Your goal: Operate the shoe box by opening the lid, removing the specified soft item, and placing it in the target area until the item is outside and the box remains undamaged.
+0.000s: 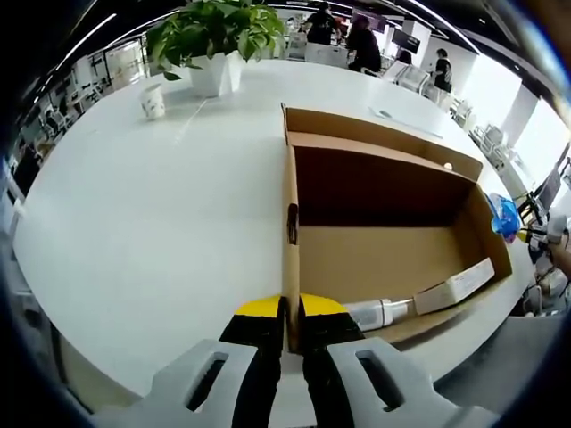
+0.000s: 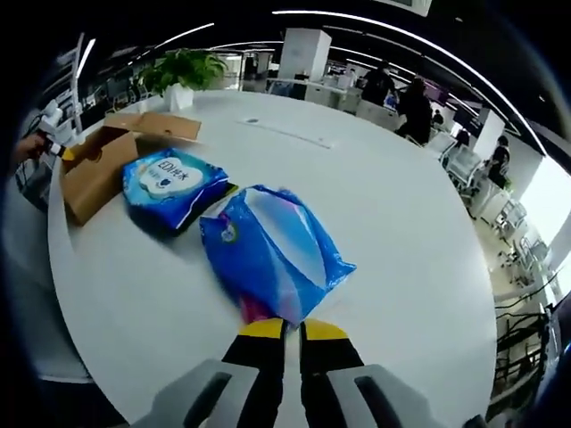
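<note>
right gripper view | right tool (image 2: 292, 332) clamped on blue pack (image 2: 272, 254) | left tool (image 1: 290, 314) clamped on box wall (image 1: 290, 223) | labels unreadable

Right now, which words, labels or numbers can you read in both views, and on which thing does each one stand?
No text reads with certainty.
Blue wipes pack: large white characters on the front, too blurred to quote.
Blue bag held by the right gripper: small round logo, unreadable.
White box inside the shoe box: no readable print.
Paper cup: marks too small.
</note>
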`<state>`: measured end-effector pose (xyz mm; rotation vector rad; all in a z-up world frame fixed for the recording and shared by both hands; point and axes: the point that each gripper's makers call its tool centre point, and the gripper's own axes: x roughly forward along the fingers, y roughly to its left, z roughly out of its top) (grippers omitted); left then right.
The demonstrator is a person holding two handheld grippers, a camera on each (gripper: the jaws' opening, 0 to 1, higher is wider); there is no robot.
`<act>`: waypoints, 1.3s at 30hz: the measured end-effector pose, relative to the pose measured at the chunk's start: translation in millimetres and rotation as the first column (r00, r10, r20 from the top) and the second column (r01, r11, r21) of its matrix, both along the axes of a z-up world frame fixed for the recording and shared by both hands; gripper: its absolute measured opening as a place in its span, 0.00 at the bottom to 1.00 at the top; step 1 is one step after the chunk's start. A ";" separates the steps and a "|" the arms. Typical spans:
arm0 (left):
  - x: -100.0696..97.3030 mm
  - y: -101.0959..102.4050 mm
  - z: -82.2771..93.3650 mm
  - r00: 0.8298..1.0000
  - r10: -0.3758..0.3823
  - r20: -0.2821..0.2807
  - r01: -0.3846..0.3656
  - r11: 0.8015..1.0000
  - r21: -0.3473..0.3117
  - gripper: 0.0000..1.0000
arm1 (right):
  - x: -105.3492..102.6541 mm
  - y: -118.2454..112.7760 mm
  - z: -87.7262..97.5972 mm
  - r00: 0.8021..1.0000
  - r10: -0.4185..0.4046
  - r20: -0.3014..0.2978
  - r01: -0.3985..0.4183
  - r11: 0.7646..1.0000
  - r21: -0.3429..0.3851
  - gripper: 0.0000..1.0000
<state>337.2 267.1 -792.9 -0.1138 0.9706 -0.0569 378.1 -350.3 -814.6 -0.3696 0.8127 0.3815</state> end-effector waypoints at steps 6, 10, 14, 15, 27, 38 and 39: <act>-0.1 0.2 0.0 1.000 0.000 -0.001 0.000 1.000 0.002 0.03 | 8.0 -5.2 -1.3 0.999 0.038 -0.012 -0.039 0.999 -0.029 0.01; -0.2 -0.1 0.2 1.000 0.001 0.000 -0.001 1.000 0.002 0.03 | 13.0 -7.4 -1.2 0.999 0.050 -0.015 -0.051 0.998 -0.043 0.01; -0.4 -0.4 0.4 1.000 0.001 -0.002 -0.001 1.000 0.003 0.03 | 19.6 -10.4 -0.9 0.998 0.056 -0.015 -0.057 0.997 -0.058 0.02; -0.5 -0.5 0.4 1.000 0.001 -0.002 -0.001 1.000 0.003 0.03 | 21.0 -11.1 -0.6 0.998 0.054 -0.014 -0.055 0.997 -0.060 0.02; -0.5 -0.7 0.7 1.000 0.002 -0.001 -0.002 1.000 0.002 0.03 | 33.0 -14.3 -0.5 0.999 0.043 -0.017 -0.044 0.997 -0.067 0.02; 0.5 0.2 0.0 1.000 0.002 -0.001 -0.002 1.000 -0.001 0.04 | 34.5 -15.4 1.4 1.000 0.017 -0.008 -0.017 0.998 -0.059 0.06; 0.5 0.3 0.0 1.000 0.003 -0.001 -0.003 1.000 -0.002 0.04 | 33.9 -15.7 2.1 1.000 0.017 -0.006 -0.017 0.998 -0.064 0.07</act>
